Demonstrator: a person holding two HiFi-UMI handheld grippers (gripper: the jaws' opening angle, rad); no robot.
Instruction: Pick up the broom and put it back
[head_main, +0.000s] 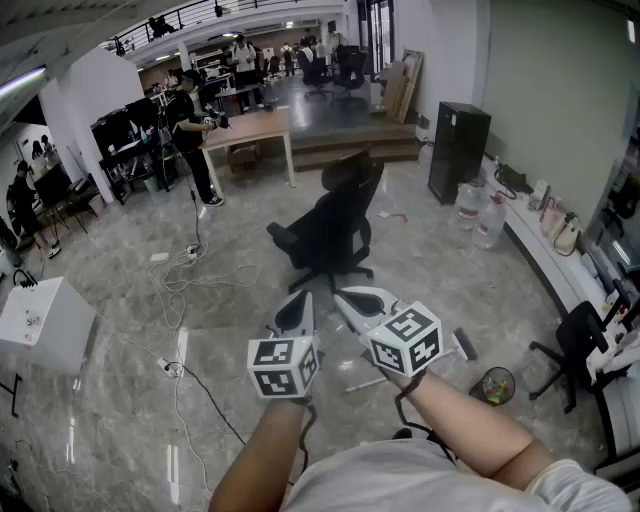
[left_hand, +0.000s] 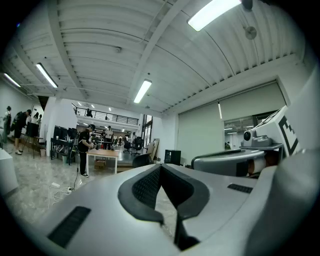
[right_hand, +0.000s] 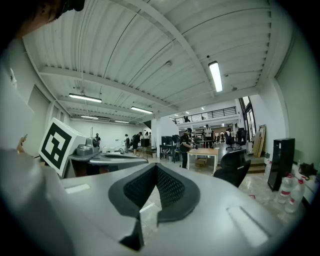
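Left gripper (head_main: 303, 298) and right gripper (head_main: 342, 296) closed, empty; probable broom (head_main: 465, 345) on floor (head_main: 110, 420) beneath right one, axis crosswise.

Floor (head_main: 120, 330): glossy grey marble. A black chair (head_main: 335, 225) stands mid-floor. Behind the chair: wooden desk (head_main: 245, 128). Right of the chair: black cabinet (head_main: 458, 150), water bottles (head_main: 480, 215). Left of the chair: cables (head_main: 185, 270), white box (head_main: 45, 320). Ceiling (right_hand: 150, 50): white ribbed panels, strip lights (left_hand: 142, 91).
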